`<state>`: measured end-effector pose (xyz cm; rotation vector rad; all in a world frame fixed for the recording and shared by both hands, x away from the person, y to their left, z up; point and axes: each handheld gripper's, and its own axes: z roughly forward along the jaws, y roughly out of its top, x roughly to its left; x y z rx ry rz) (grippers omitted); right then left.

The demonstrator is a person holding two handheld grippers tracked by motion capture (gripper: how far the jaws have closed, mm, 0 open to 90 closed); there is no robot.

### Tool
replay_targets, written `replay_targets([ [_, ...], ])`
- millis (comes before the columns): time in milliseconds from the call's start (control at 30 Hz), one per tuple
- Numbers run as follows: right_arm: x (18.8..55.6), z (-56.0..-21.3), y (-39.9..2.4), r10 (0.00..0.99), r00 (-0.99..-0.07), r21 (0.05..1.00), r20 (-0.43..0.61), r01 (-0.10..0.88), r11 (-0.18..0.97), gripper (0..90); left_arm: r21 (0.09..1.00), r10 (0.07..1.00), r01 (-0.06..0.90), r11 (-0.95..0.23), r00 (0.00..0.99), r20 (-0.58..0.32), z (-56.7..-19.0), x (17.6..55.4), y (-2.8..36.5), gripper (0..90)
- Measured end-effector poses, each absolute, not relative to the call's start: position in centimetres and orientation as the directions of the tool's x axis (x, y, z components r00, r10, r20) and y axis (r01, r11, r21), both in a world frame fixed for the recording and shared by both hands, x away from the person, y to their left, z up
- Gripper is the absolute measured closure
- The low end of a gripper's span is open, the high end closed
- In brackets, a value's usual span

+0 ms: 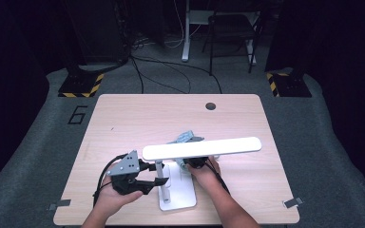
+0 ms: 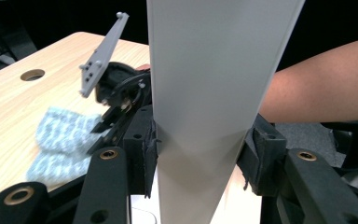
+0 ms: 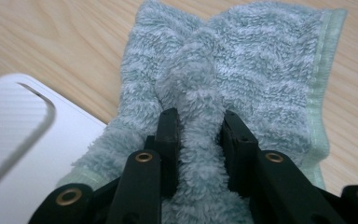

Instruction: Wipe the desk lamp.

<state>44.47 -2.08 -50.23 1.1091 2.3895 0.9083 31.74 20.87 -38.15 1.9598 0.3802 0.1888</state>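
1 overhead view, 2 close claw views

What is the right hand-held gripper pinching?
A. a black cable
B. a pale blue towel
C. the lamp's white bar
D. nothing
B: in the right gripper view, the right hand-held gripper has a ridge of the pale blue towel bunched between its jaws.

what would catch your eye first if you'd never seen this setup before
The white desk lamp at the near middle of the wooden table, its long flat head stretched out level. The left gripper clamps that head between its jaws, while the right gripper pinches a ridge of the pale blue towel lying beside the lamp's base.
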Motion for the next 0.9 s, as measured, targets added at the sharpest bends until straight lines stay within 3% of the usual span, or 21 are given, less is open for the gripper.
replay_targets([
  [500,44.0,-50.2,3.8,0.702,-0.712,0.726,0.010,0.488,0.484,69.3,0.915,0.346,0.167,-0.367,0.938,-0.032,-38.2,31.7,20.9,52.6],
  [900,43.9,-50.2,2.0,0.697,-0.715,0.693,-0.065,0.470,0.547,71.5,0.913,0.374,0.173,-0.369,0.927,-0.024,-38.2,31.5,21.0,53.1],
])
